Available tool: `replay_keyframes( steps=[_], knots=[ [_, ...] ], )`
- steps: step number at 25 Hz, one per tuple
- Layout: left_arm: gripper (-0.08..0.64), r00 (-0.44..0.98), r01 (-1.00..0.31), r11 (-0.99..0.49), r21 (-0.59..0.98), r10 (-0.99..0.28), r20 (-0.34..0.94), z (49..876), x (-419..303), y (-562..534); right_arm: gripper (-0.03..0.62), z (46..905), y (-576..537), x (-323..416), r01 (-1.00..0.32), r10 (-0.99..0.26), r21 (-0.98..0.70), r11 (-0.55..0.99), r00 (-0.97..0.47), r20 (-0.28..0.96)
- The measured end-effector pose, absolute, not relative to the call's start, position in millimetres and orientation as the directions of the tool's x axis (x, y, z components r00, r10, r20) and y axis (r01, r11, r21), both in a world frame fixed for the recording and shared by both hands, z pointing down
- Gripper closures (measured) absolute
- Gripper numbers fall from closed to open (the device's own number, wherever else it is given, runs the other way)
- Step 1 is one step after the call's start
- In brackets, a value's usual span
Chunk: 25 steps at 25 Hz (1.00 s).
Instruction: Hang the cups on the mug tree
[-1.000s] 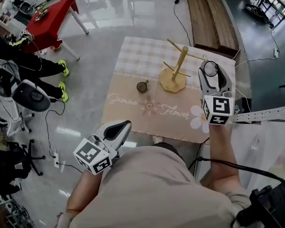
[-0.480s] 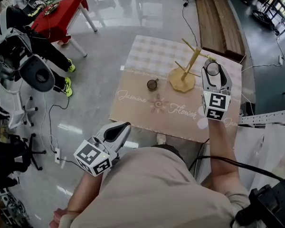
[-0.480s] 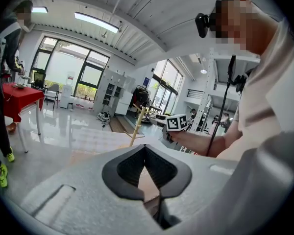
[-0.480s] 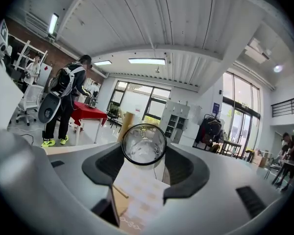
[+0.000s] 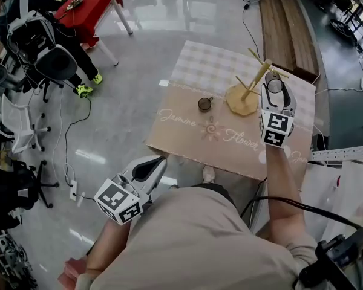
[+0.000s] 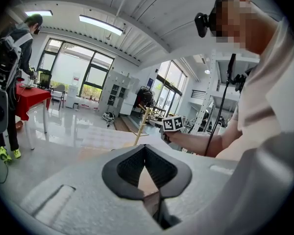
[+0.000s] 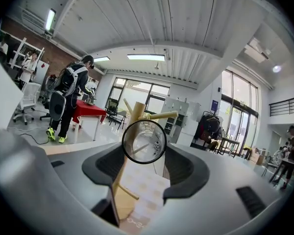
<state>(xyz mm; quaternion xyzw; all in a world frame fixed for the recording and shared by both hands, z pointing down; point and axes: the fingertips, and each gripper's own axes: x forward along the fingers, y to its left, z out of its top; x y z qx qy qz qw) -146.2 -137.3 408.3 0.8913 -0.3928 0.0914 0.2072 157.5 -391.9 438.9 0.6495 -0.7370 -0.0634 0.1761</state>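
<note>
1. Right claw (image 7: pixel 144 153): clamped on a clear glass cup (image 5: pixel 273 86), one jaw on either side of its wall. In the right gripper view the cup's round mouth faces the camera.
2. The glass cup is held up in the air at the right side of the mug tree (image 5: pixel 242 100), level with its upper pegs. In the right gripper view the trunk and one peg show directly behind the cup. Whether cup and peg are touching cannot be told.
3. The mug tree is wooden and stands upright on its flat base toward the far right part of the worktop (image 5: pixel 196 70). No cup hangs on the pegs that are visible.
4. A second cup (image 5: pixel 204 104), small and dark, stands upright on the worktop to the left of the tree's base, apart from it.
5. Left claw (image 5: pixel 158 161): jaws together with nothing between them. It is held low on the near side, off the worktop and well apart from both cups.
6. The worktop is covered by a cloth (image 5: pixel 187 139), checked at the far end and plain beige with flower lettering at the near end.
7. A red table (image 5: pixel 94 2) stands well away on the floor, at far left.
</note>
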Motion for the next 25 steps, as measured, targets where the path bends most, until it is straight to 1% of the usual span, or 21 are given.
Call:
replay_keyframes(
  steps=[12, 16, 19, 21, 22, 25],
  knots=[
    [0.552, 0.679, -0.734, -0.61, 0.299, -0.66, 0.321, 409, -165, -123, 0.333, 453, -379, 149, -0.931, -0.973, 0.327, 0.163, -0.096, 0.211],
    [0.552, 0.696, -0.718, -0.626, 0.305, -0.648, 0.309, 408, -170, -117, 0.333, 454, -363, 145, -0.934, -0.971, 0.319, 0.16, -0.091, 0.221],
    [0.552, 0.717, -0.697, -0.647, 0.309, -0.63, 0.299, 406, -172, -113, 0.334, 459, -342, 139, -0.94, -0.963, 0.296, 0.172, -0.097, 0.253],
    [0.552, 0.734, -0.68, -0.662, 0.316, -0.613, 0.294, 405, -173, -108, 0.347, 464, -323, 132, -0.944, -0.953, 0.27, 0.19, -0.111, 0.283],
    [0.552, 0.742, -0.67, -0.669, 0.322, -0.603, 0.292, 405, -173, -105, 0.364, 466, -312, 128, -0.946, -0.947, 0.254, 0.201, -0.121, 0.299],
    [0.552, 0.768, -0.64, -0.693, 0.332, -0.574, 0.284, 407, -173, -97, 0.44, 474, -277, 113, -0.951, -0.928, 0.199, 0.238, -0.162, 0.335]
  ],
)
